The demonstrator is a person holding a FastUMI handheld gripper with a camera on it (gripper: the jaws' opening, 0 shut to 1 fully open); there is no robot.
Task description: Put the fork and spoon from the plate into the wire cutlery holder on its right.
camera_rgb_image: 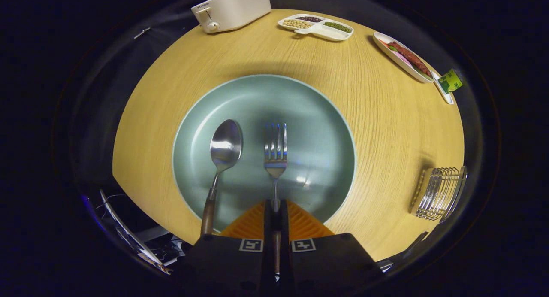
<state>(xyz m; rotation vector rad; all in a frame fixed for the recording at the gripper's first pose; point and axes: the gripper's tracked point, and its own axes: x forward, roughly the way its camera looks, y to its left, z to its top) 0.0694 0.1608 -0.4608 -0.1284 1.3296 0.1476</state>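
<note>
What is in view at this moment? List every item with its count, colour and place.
Round wooden table: one, light tan, under everything.
Round plate: one, pale green, mid-table.
Metal spoon: one, silver with brown handle, on plate, left of fork.
Metal fork: one, silver, on plate, handle between the fingers.
Wire cutlery holder: one, silver, right of plate.
Toaster: one, white, far side.
Divided dish of beans: one, white, far side.
Oblong food dish: one, white, far right.
Gripper: one, closed on fork handle.

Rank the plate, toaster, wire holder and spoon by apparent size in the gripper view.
1. plate
2. toaster, farther off, so unsure
3. spoon
4. wire holder, looks close to the spoon

The gripper grips the fork.
</note>
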